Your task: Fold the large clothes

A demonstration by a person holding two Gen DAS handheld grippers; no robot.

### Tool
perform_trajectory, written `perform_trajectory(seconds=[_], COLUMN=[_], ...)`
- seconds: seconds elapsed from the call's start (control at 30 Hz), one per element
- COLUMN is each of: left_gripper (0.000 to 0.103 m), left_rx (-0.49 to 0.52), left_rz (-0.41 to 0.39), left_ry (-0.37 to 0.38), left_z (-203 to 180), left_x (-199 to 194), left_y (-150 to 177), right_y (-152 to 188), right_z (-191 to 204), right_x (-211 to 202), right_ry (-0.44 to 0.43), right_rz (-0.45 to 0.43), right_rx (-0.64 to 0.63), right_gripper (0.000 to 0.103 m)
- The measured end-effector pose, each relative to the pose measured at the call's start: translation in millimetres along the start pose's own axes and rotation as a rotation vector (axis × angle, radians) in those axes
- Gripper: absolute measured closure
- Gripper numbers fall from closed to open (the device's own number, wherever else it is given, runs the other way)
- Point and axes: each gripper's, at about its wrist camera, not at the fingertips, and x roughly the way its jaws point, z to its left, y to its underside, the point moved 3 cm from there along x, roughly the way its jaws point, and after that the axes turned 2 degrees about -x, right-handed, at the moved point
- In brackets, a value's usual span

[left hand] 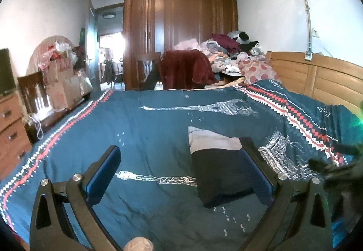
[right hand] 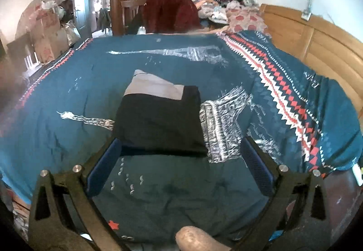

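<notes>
The folded garment (right hand: 158, 119), black with a grey part, lies flat in the middle of the bed (right hand: 68, 92). It looks soft and light, best taken at the near edge. Both the left tongs (left hand: 181, 173) and the right tongs (right hand: 179, 160) are spread and empty, just before it

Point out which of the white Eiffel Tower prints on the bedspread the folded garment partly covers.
The thin white tower print lying sideways nearest the foot of the teal bedspread: its wide end disappears under the folded black-and-grey garment. The other tower prints lie uncovered.
</notes>
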Motion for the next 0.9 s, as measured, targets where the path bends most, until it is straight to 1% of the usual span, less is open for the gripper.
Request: perform_trajectory(seconds=[0.07, 0.2, 0.3, 0.43, 0.6, 0.73, 0.9], left_gripper=[0.000, 0.000, 0.000, 0.000, 0.000, 0.000, 0.000], left_rx=[0.006, 0.012, 0.001, -0.005, 0.000, -0.001, -0.003], left_rz=[0.002, -0.013, -0.011, -0.007, -0.008, -0.007, -0.005], left_ry=[0.004, -0.014, -0.024, -0.029, -0.017, -0.012, -0.011], left_z=[-3, -4, 1, 3, -1, -2, -3], left_x=[-8, -20, -24, -26, -28, -28, -30], left_y=[-7, -16, -20, -22, -23, -24, -25], right_y=[0, -4, -4, -6, -8, -7, -7], right_z=[1, 3, 1, 2, -2, -5, -7], right_x=[-6, -16, -25, -31, -31, -33, -34], right_ry=[-0.005, 0.020, 0.029, 0.008, -0.017, -0.007, -0.021], right_rz=[0.004, -0.002, -0.022, -0.028, -0.018, -0.022, -0.024], right_rx=[0.018, 0.015, 0.009, 0.015, 0.033, 0.035, 0.040], right_gripper=[0.000, 0.000, 0.000, 0.000, 0.000, 0.000, 0.000])
